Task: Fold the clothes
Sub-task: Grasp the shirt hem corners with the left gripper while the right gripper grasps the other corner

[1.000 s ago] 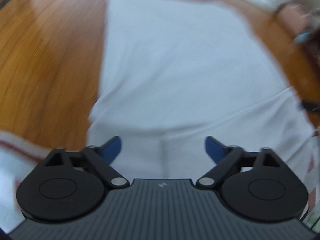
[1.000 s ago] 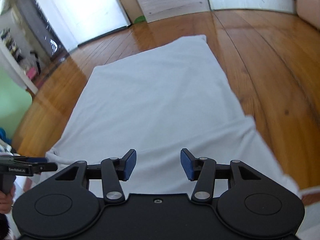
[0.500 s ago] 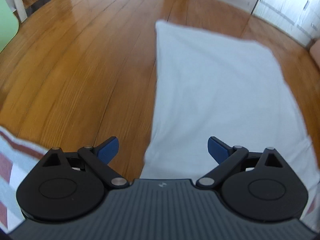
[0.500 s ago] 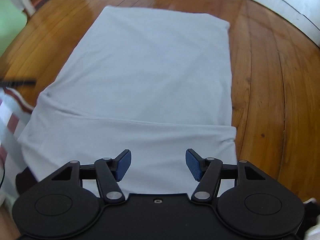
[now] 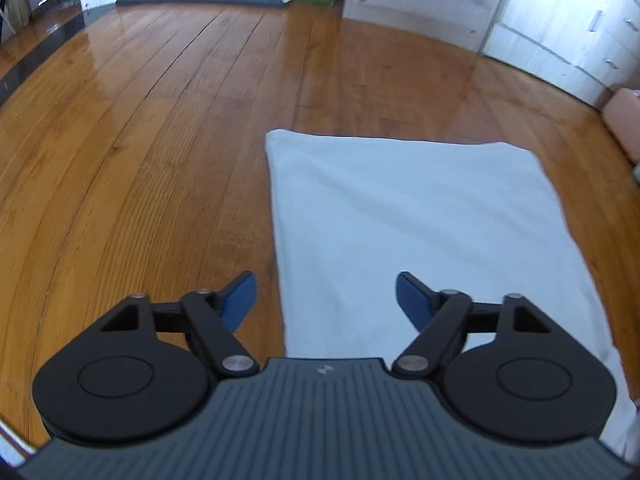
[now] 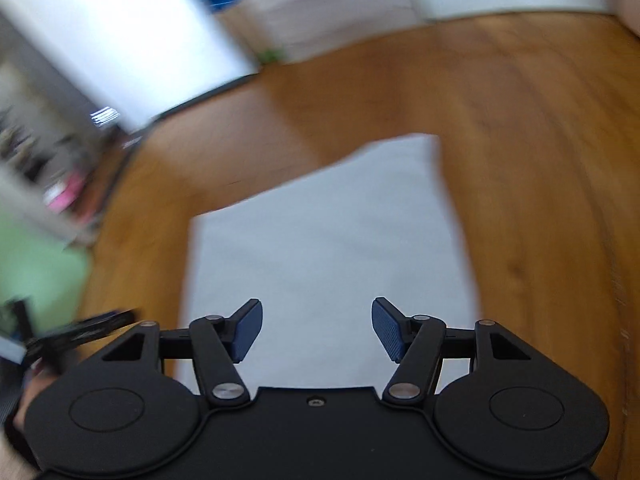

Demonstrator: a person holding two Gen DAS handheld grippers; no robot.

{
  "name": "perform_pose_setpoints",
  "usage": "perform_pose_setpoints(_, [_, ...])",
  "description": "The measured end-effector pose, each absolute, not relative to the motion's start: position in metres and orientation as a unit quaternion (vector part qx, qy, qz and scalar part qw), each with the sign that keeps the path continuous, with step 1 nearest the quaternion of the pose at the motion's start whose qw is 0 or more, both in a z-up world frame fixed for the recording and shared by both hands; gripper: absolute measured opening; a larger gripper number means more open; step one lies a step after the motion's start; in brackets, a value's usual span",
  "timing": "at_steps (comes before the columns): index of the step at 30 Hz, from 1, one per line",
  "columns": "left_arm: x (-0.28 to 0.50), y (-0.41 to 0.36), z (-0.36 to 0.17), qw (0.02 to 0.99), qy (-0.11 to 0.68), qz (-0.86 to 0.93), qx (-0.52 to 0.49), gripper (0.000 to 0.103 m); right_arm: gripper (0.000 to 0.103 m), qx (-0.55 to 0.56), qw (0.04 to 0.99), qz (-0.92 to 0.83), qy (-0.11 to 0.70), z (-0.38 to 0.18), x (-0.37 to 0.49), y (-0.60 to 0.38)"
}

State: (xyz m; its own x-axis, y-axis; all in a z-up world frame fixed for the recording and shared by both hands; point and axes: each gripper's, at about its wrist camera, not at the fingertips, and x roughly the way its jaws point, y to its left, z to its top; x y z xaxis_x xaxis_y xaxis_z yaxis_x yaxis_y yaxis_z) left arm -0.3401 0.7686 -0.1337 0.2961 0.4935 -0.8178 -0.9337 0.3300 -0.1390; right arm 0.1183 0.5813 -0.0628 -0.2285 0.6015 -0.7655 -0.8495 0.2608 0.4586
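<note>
A white garment [image 5: 420, 220] lies flat on the wooden floor [image 5: 140, 160] as a smooth rectangle. My left gripper [image 5: 326, 292] hovers above its near left edge. The jaws are closing, and nothing is between the blue pads [image 5: 240, 300]. In the blurred right wrist view the same garment [image 6: 328, 232] stretches away ahead. My right gripper [image 6: 317, 324] hangs over its near end, jaws apart and closing slightly, with nothing between them. A dark blurred shape at that view's left edge looks like the left gripper [image 6: 80, 332] in a hand.
White cabinets [image 5: 560, 20] line the far wall. A pinkish box [image 5: 624, 120] sits at the right. A green mat [image 6: 36, 264] and cluttered shelves [image 6: 60, 184] stand to the left. A striped cloth [image 5: 12, 444] shows at the near left corner.
Both grippers have pulled back and risen from the garment, so more floor shows. The left gripper's jaws have narrowed. The garment's folded near part has dropped out of view.
</note>
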Motion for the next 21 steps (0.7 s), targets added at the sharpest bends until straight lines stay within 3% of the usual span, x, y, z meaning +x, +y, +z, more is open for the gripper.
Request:
perform_pose_setpoints(1, [-0.342, 0.775, -0.140, 0.737, 0.344, 0.483, -0.323, 0.073, 0.057, -0.123, 0.618, 0.579, 0.518, -0.073, 0.129, 0.585])
perform_pose_setpoints(5, [-0.342, 0.814, -0.165, 0.733, 0.348, 0.485, -0.326, 0.067, 0.054, -0.132, 0.626, 0.564, 0.522, -0.102, 0.160, 0.599])
perform_pose_setpoints(8, [-0.345, 0.842, -0.177, 0.733, 0.334, 0.498, -0.321, 0.067, 0.053, -0.132, 0.621, 0.567, 0.525, -0.119, 0.178, 0.608])
perform_pose_setpoints(13, [-0.343, 0.884, -0.208, 0.706, 0.359, 0.504, -0.345, 0.068, 0.054, -0.019, 0.596, 0.585, 0.550, -0.137, 0.213, 0.635])
perform_pose_setpoints(21, [-0.336, 0.923, -0.239, 0.724, 0.301, 0.464, -0.413, 0.069, 0.055, -0.050, 0.629, 0.566, 0.531, -0.172, 0.219, 0.697])
